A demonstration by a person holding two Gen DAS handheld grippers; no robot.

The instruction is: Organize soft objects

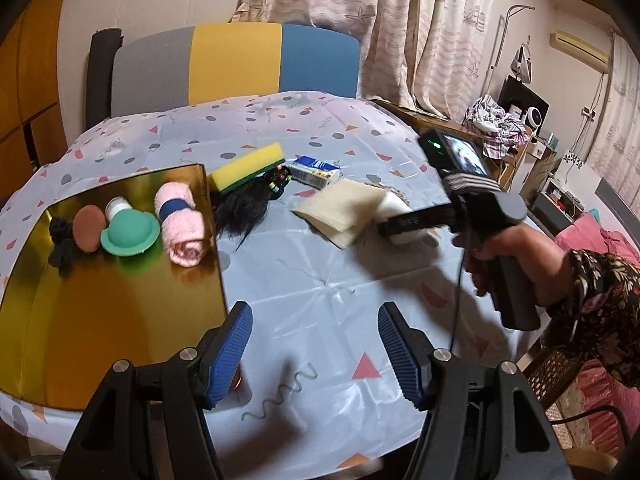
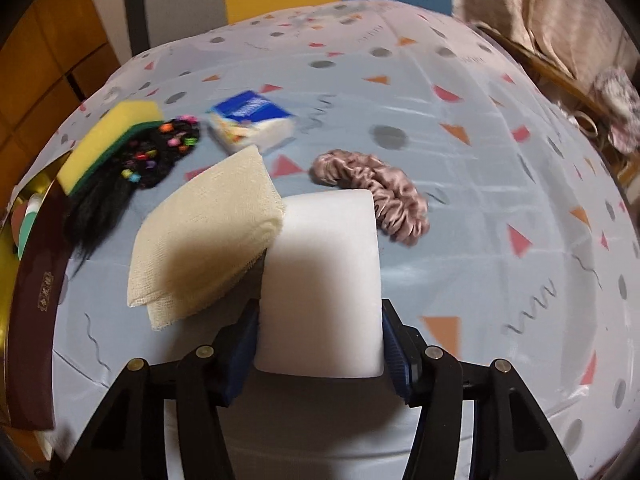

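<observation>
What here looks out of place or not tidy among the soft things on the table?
The cream cloth lies half unfolded, one corner lapping onto the white sponge block held by the right gripper. The black hairpiece sprawls against the yellow sponge. Nothing looks spilled or damaged.

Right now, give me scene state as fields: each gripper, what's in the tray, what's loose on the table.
left gripper: jaws open, empty
right gripper: jaws shut on white foam block
gold tray: pink rolled towel, green silicone cap, brown egg-shaped sponge, black scrunchie
on table: cream folded cloth, yellow-green sponge, black hairpiece, blue tissue pack, mauve scrunchie
</observation>
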